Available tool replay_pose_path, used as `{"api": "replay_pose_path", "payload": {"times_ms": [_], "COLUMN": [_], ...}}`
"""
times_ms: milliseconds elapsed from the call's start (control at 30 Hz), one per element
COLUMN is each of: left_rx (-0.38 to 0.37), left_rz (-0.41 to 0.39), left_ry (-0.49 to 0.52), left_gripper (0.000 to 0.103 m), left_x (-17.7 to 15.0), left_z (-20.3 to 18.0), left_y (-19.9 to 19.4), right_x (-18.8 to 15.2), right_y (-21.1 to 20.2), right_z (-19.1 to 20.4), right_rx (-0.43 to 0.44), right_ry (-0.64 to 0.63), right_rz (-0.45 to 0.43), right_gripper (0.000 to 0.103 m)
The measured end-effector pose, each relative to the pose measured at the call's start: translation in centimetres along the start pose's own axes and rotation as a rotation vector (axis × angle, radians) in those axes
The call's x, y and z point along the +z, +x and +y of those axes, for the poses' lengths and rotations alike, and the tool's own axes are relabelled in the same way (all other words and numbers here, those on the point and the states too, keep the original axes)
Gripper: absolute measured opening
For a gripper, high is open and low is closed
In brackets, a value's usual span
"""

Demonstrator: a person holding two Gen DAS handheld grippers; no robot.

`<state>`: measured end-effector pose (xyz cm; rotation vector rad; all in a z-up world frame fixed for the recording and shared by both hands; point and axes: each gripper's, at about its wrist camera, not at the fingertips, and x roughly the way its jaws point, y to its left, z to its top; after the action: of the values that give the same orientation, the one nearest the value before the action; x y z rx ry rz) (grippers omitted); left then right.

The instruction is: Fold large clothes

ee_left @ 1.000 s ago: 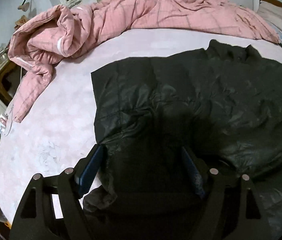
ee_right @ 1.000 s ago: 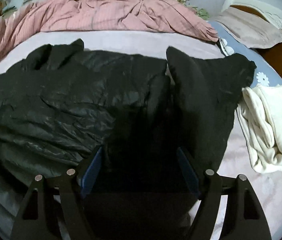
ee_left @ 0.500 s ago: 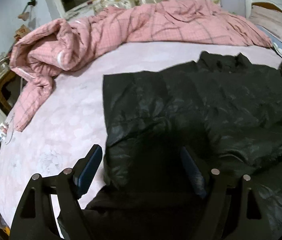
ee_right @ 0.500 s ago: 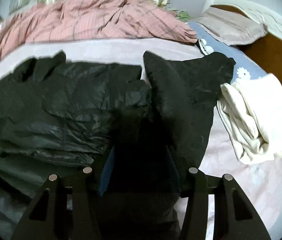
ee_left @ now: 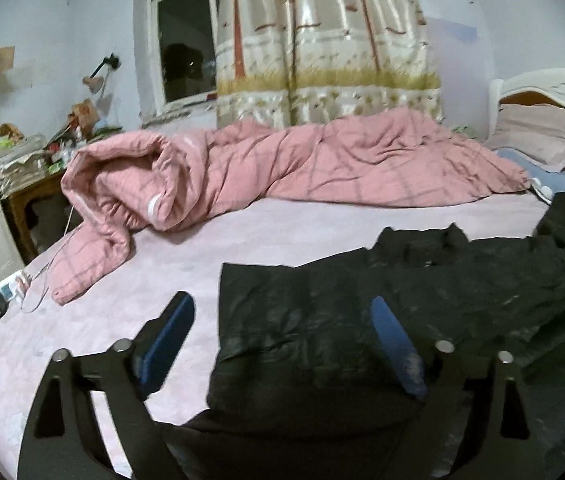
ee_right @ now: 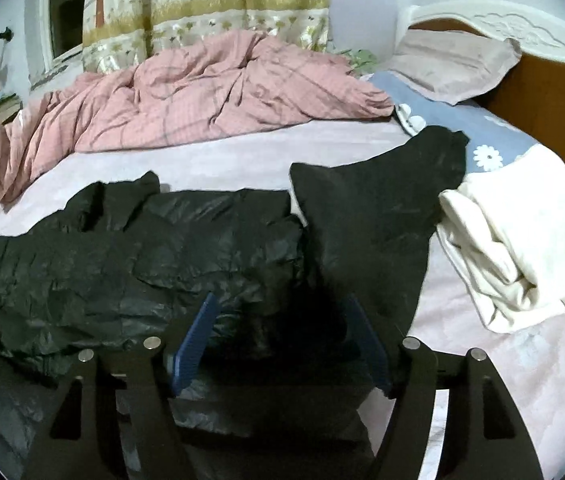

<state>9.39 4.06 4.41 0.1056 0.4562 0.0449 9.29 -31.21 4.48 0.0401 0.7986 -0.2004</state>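
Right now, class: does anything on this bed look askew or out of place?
Yes. The black jacket lies flat, but one sleeve sticks out askew toward the folded white garment. The pink quilt is bunched in a heap along the far side.

A: Both cameras sit low and close over the bed (ee_left: pixel 290 232), looking across it toward the curtain (ee_left: pixel 322 40).

B: Shared: the black jacket (ee_right: pixel 162 256) and pink quilt (ee_right: pixel 202 96) (the right view sits nearer the headboard).

Jacket (ee_right: pixel 130 272) is being spread across bed (ee_right: pixel 242 156); quilt (ee_right: pixel 202 100) is being bunched behind it, folded garment (ee_right: pixel 522 248) lying at its right, pillow (ee_right: pixel 454 68) behind that.
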Motion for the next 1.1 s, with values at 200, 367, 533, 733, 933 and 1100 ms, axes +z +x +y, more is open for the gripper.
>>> {"api": "replay_pose_path", "payload": {"times_ms": [200, 367, 533, 733, 933, 1100], "left_rx": [-0.090, -0.146, -0.141, -0.144, -0.112, -0.109], "left_rz": [-0.005, -0.012, 0.012, -0.028, -0.044, -0.004], "left_ry": [0.047, 0.079, 0.098, 0.058, 0.004, -0.003], "left_gripper": [0.098, 0.101, 0.102, 0.102, 0.102, 0.102], "left_x": [-0.3, -0.7, -1.5, -1.4, -1.5, -1.7], "left_z": [-2.2, -3.3, -4.1, -4.2, -3.8, -3.6], "left_y": [-0.8, -1.8, -1.2, -1.8, -1.6, -0.6], "right_x": [-0.6, 0.1, 0.7, 0.7, 0.6, 1.2], "right_y": [0.8, 0.6, 0.1, -0.6, -1.3, -1.3], "right_z": [-0.2, -0.4, -0.2, -0.3, -1.9, -4.3], "right_rx": [0.082, 0.034, 0.123, 0.090, 0.041, -0.015], "right_ry": [-0.003, -0.009, 0.031, -0.004, 0.017, 0.043], "right_rz": [0.041, 0.007, 0.002, -0.028, -0.078, -0.106], "right_gripper": [0.070, 0.070, 0.070, 0.071, 0.083, 0.086]}}
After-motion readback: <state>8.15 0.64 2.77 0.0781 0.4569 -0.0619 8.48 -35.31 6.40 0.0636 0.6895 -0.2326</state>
